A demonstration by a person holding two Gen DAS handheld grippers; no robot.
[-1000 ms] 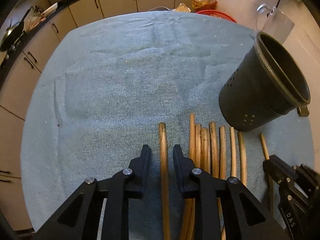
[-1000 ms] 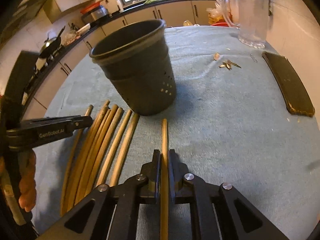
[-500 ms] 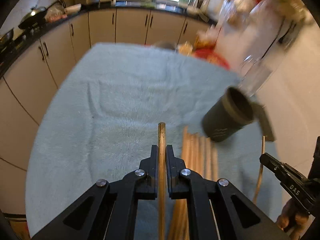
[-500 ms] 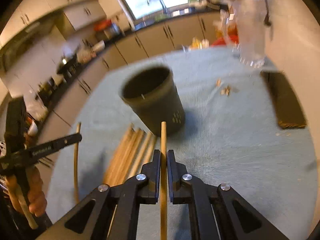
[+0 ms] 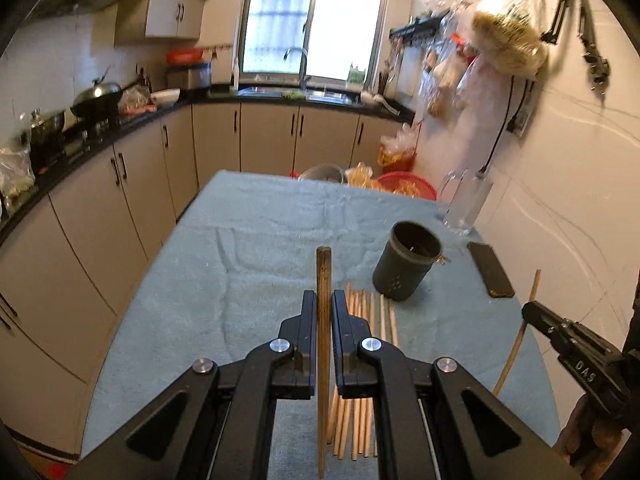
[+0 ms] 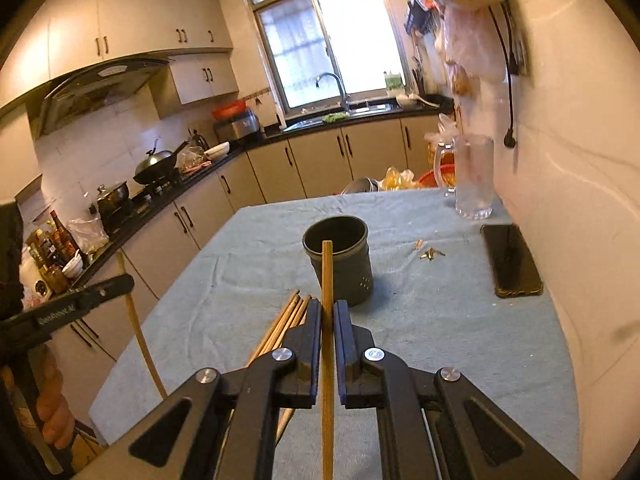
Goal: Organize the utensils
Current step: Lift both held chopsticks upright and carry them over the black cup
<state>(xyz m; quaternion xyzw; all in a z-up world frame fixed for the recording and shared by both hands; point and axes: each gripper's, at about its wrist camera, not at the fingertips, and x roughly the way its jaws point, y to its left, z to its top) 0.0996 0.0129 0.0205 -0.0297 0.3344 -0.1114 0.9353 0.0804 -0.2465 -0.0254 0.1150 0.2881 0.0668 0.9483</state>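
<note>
My left gripper (image 5: 323, 300) is shut on a wooden chopstick (image 5: 323, 272), held high above the table. My right gripper (image 6: 327, 308) is shut on another chopstick (image 6: 327, 268), also lifted; its tip lines up with the dark utensil cup (image 6: 340, 268) in that view. The left view shows the right gripper (image 5: 532, 312) at the right edge with its chopstick (image 5: 520, 332). The right view shows the left gripper (image 6: 120, 282) at the left with its chopstick (image 6: 140, 336). Several chopsticks (image 5: 368, 312) lie side by side on the cloth in front of the dark utensil cup (image 5: 406, 266).
A blue-grey cloth (image 5: 260, 240) covers the table. A black phone (image 6: 510, 260) lies near the right wall, a glass jug (image 6: 472, 176) stands behind it. Small scraps (image 6: 430, 254) lie beside the cup. A red basket (image 5: 408, 184) sits at the table's far end.
Both grippers closed on a chopstick each and lifted them off the cloth. Both rose and tilted up, so the whole kitchen now shows.
</note>
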